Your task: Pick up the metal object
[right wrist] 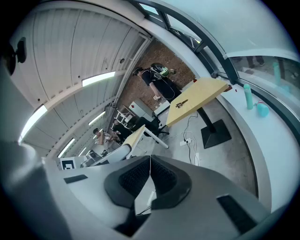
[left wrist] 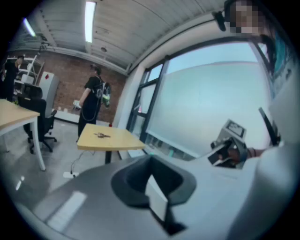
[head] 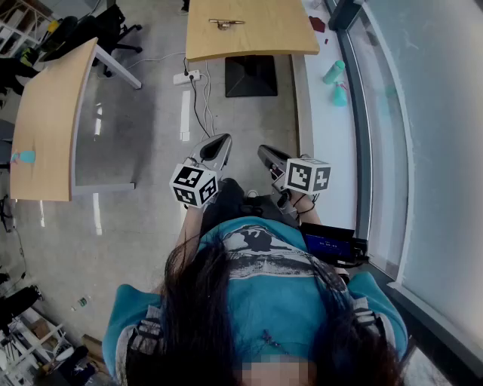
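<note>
The metal object is small and brass-coloured and lies on a light wooden table far ahead, near that table's far edge. It also shows as a small dark shape, the metal object in the left gripper view and the metal object in the right gripper view. Both grippers are held close to the body, well short of the table. My left gripper has its jaws together with nothing between them. My right gripper is shut and empty too.
A curved wooden table stands at the left. A power strip with cables and the table's black base lie on the grey floor. Two teal bottles stand on the window sill at right. A person in black stands beyond the table.
</note>
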Available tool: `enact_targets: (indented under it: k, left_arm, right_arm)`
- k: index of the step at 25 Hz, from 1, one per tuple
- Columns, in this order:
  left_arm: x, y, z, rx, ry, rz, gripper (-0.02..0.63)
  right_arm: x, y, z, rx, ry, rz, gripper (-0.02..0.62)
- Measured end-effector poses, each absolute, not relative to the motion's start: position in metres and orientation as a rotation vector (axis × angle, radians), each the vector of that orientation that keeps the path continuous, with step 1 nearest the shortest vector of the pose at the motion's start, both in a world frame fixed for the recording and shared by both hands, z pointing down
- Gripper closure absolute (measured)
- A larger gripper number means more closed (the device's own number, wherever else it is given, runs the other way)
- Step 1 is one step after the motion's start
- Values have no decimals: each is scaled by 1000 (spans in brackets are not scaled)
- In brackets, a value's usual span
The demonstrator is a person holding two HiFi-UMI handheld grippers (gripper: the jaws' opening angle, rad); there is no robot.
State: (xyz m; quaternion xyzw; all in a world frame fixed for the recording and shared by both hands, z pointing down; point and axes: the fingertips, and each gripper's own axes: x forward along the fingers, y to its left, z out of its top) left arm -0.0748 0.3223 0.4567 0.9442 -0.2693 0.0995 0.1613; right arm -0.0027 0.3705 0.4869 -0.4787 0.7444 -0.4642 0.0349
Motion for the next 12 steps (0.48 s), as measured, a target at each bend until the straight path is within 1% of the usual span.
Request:
enact_targets:
  k: [7,12]
  left_arm:
    - [-82,319,459,2670,-790,296,606]
    - [-81,274,468,2649,-787,296,606]
  right_arm:
    - [-12,367,484,-1426,2311,-1451,581]
    - [-16,323,491,-1409,2324,-1481,581]
